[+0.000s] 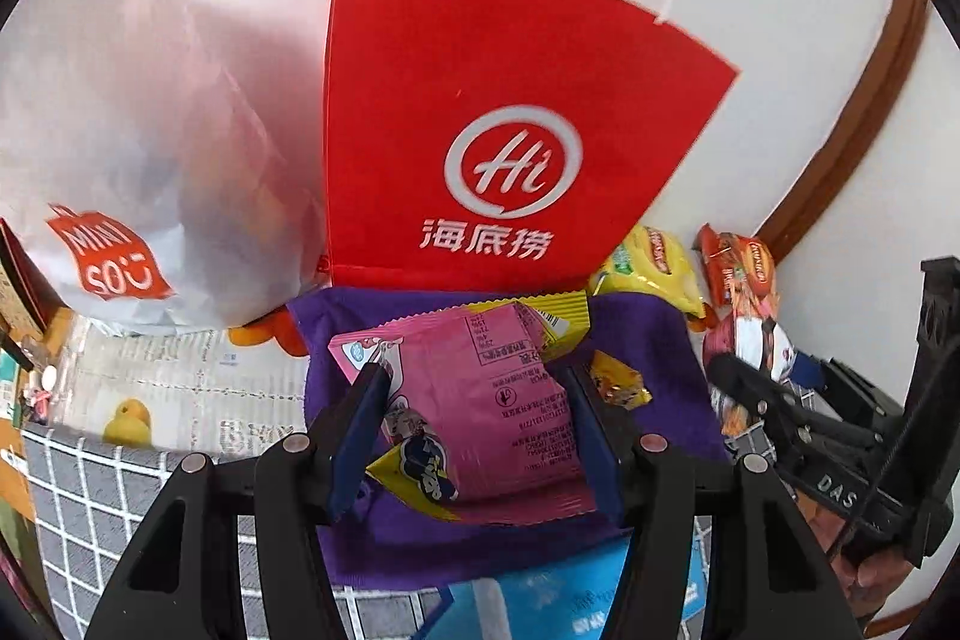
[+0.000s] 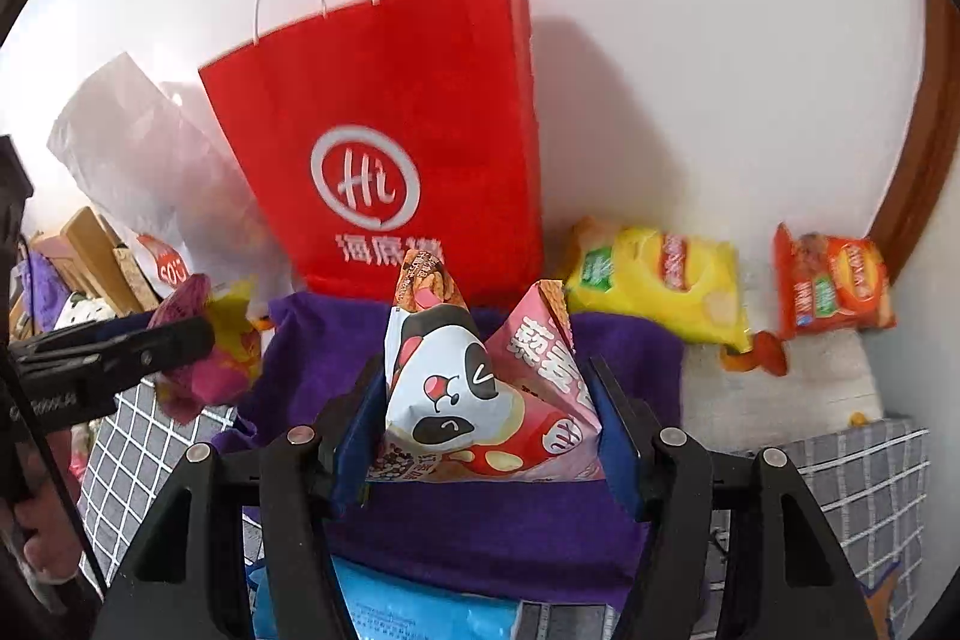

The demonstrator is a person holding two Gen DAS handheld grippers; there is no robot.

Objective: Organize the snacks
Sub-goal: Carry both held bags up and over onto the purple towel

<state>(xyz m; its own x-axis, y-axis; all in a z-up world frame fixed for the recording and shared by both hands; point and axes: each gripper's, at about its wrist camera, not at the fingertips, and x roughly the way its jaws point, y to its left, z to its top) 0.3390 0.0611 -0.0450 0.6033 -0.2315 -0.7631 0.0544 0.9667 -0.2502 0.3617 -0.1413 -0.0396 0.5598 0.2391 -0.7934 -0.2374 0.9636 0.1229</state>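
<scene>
The left gripper (image 1: pixel 474 394) is pinching a pink snack packet (image 1: pixel 492 400) between its blue pads, holding it in the lower centre of the left wrist view, over a purple cloth (image 1: pixel 660 340). A yellow wrapper is pressed against the pink one, sticking out above and below it. The right gripper (image 2: pixel 486 400) is clamping a panda-print snack pack (image 2: pixel 462 388), pink and white, in the lower centre of the right wrist view, also over the purple cloth.

A red paper bag (image 1: pixel 498 112) with white handles and a "Hi" logo is standing upright just behind the cloth, against the white wall. A white Miniso bag (image 1: pixel 120 160) is leaning beside it in the left of the left wrist view. At the right of the right wrist view, a yellow chip bag (image 2: pixel 654 280) and an orange chip bag (image 2: pixel 834 286) are lying near the wall, apart from each other. A blue packet (image 2: pixel 414 604) is lying at the bottom edge, below the cloth.
</scene>
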